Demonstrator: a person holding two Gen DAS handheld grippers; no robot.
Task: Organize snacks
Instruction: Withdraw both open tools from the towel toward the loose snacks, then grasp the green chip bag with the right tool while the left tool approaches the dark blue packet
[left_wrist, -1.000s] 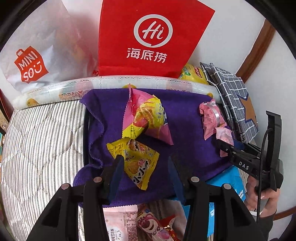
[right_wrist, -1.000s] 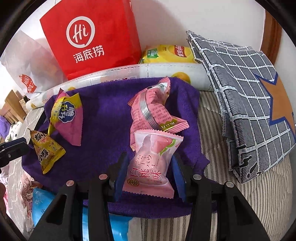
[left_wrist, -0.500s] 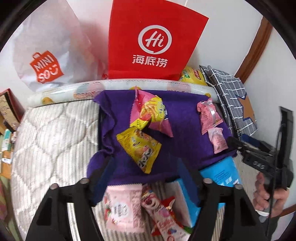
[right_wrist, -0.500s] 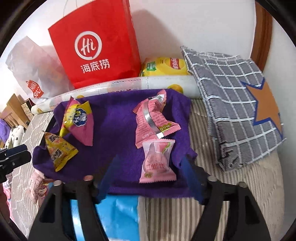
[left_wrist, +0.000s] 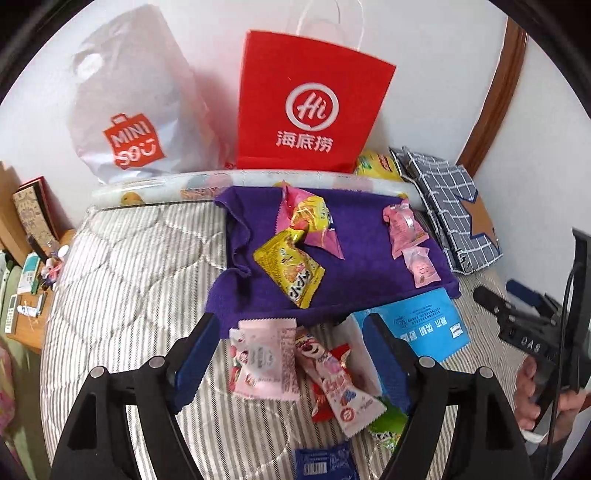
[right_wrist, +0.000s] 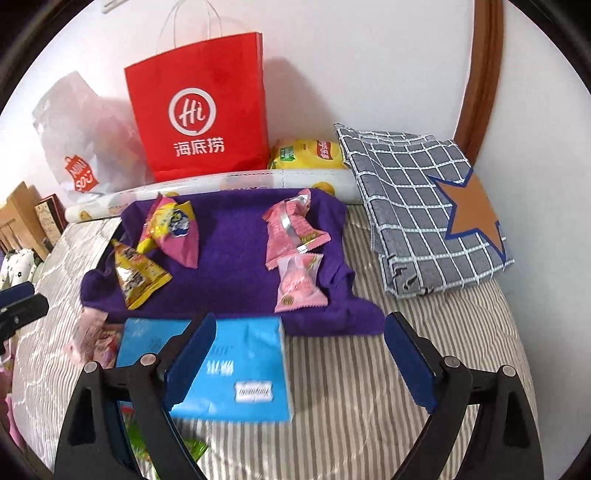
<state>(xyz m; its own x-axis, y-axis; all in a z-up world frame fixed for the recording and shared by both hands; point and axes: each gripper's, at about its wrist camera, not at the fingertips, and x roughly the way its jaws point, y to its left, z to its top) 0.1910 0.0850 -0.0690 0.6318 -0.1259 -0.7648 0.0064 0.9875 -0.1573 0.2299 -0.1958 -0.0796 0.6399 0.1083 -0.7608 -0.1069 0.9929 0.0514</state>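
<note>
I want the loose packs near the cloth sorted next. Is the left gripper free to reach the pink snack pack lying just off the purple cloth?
Probably yes. The left gripper is open and the pink snack pack lies flat on the bed between its fingers, with nothing on top of it.

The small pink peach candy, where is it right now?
In the right wrist view, the peach candy lies on the purple towel's right side, just in front of the larger pink packet.

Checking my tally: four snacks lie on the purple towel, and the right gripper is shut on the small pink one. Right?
Not quite. Four snacks do lie on the purple towel, but the right gripper is open and empty; the small pink one lies on the towel, as the right wrist view shows.
</note>
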